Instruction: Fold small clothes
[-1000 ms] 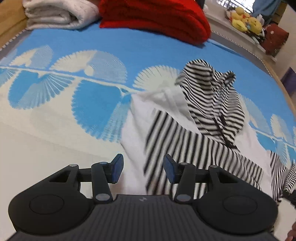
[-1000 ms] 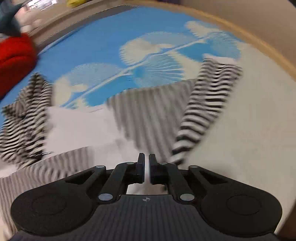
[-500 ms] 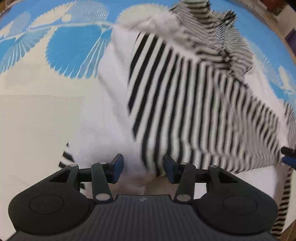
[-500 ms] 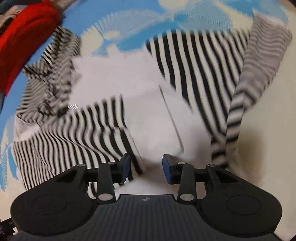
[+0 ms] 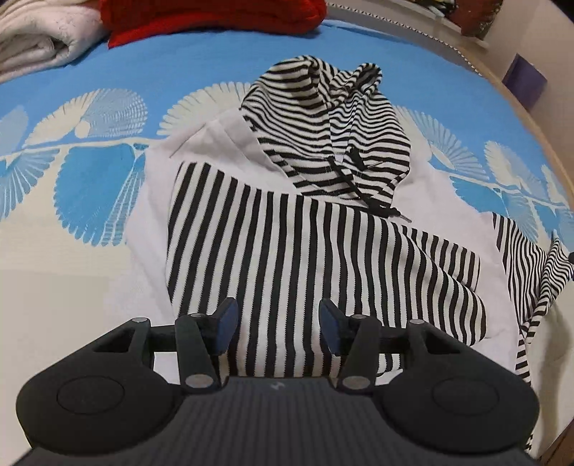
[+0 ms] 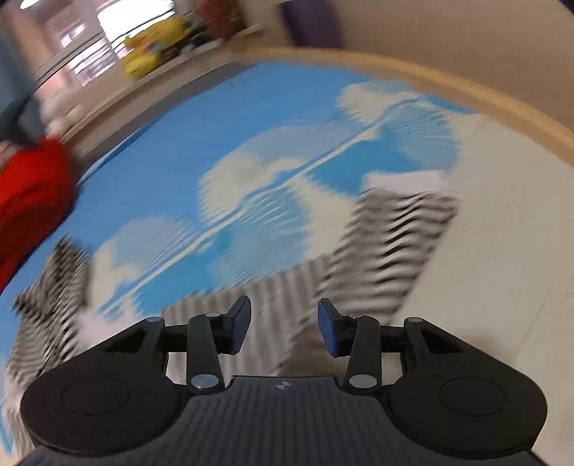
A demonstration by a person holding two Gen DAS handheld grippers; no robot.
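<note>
We are judging the hoodie [image 5: 323,251] soft and limp, best pinched at a sleeve cuff, with left tongs [image 5: 276,322] apart and right tongs [image 6: 283,322] opening, both empty.

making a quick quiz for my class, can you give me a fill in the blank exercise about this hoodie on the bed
1. The hoodie has black and white ____.
2. Beyond the hoodie, at the far edge of the bedspread, lies a folded ____ blanket beside a white one.
3. The fan shapes on the blue part of the bedspread are ____.
4. Neither the left gripper nor the right gripper holds any ____.

Missing words: stripes; red; white; cloth
</note>
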